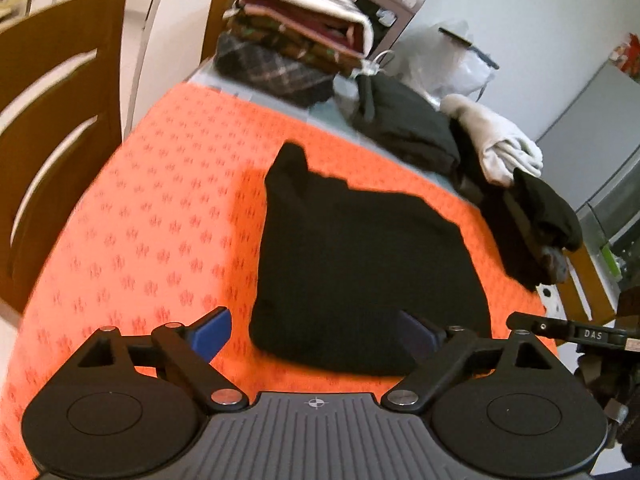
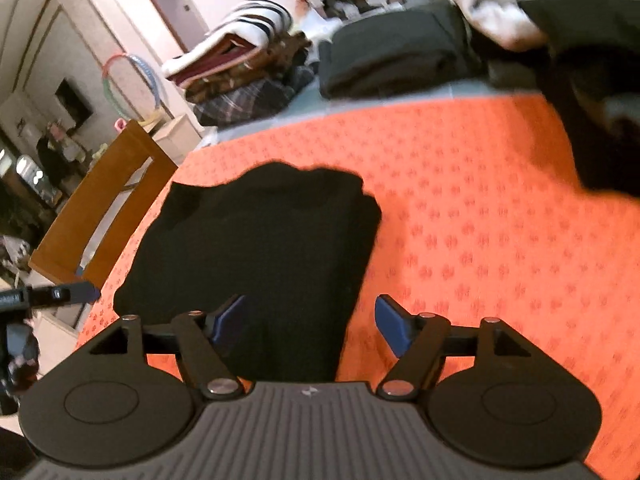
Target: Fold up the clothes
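A black garment [image 1: 360, 256], folded into a rough block, lies flat on the orange patterned tablecloth [image 1: 140, 220]. My left gripper [image 1: 320, 336] hovers above its near edge with the blue pads wide apart and nothing between them. In the right wrist view the same black garment [image 2: 260, 248] lies left of centre on the tablecloth [image 2: 500, 220]. My right gripper [image 2: 310, 328] stands open over the garment's near right edge, holding nothing. The tip of the other gripper pokes in at the left edge of that view.
A stack of folded clothes [image 1: 296, 36] sits at the table's far end, with dark folded clothes [image 1: 404, 128], a cream garment [image 1: 496, 140] and more dark clothing [image 1: 536, 224] along the right side. A wooden chair [image 1: 52, 128] stands at the left.
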